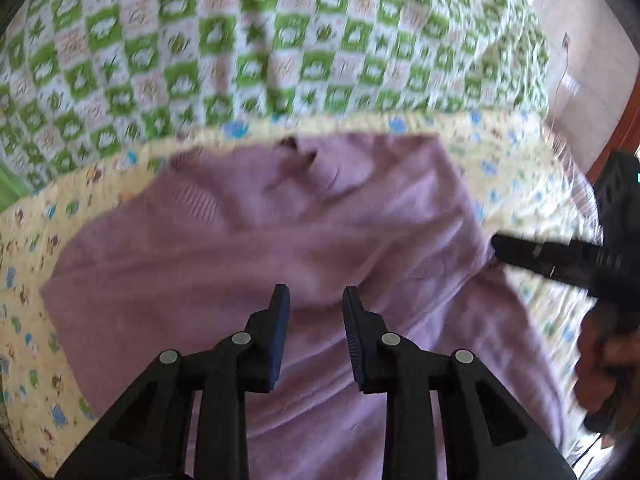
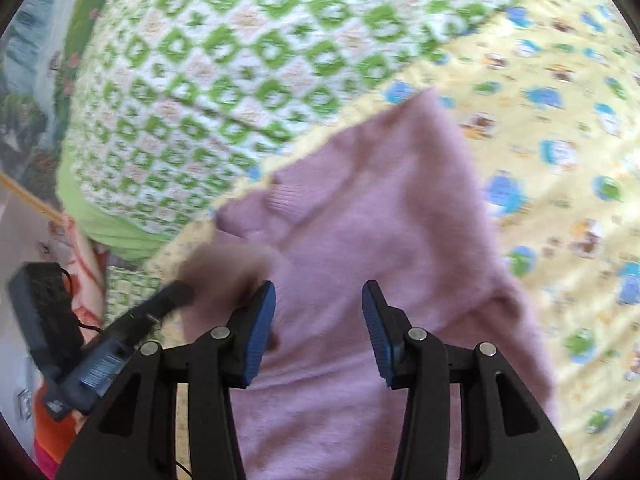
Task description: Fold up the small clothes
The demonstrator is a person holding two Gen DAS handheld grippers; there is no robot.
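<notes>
My left gripper (image 1: 316, 300) and my right gripper (image 2: 319, 296) both stand with jaws apart, holding nothing, over the lilac sweater (image 1: 280, 240), which lies on the yellow printed sheet (image 1: 520, 184), near the green checked quilt (image 1: 260, 40).

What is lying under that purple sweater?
The purple sweater lies on a yellow cartoon-print sheet, which shows around its edges. Whatever sits directly beneath the sweater's middle is covered.

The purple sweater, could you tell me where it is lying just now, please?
The purple sweater lies spread on the yellow cartoon-print sheet, just below the green checked quilt, filling the centre of both wrist views under the open grippers.
</notes>
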